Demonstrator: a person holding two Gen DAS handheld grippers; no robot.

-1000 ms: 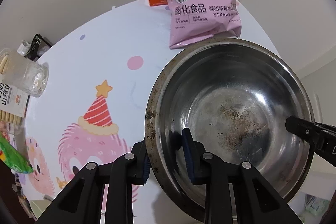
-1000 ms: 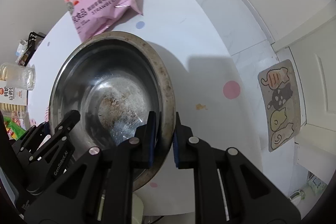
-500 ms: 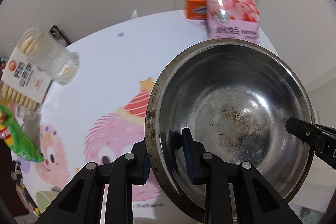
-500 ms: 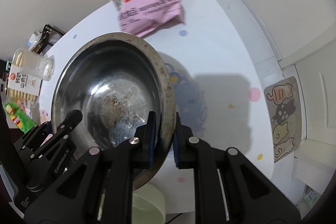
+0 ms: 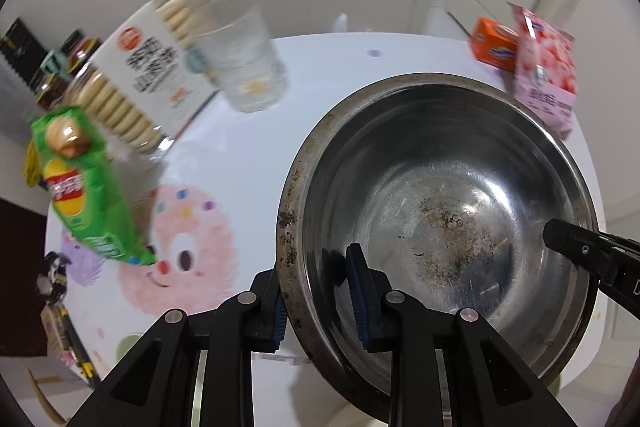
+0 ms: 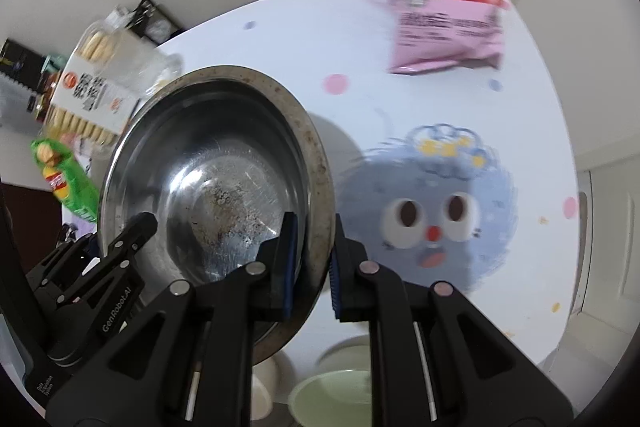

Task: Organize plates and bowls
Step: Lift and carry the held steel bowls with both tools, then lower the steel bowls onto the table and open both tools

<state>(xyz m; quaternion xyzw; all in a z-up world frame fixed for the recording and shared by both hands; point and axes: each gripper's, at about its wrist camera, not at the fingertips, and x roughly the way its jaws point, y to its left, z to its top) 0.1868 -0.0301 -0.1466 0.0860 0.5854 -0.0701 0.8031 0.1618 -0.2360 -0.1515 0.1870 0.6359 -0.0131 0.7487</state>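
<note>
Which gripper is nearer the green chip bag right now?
Left. The left gripper clamps the steel bowl's rim on the side facing the green chip bag; the right gripper clamps the opposite rim, farther away.

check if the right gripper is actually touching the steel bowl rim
Touching. The right wrist view shows the right gripper with one blue pad inside and one outside the steel bowl, both pressed against its rim with no gap.
</note>
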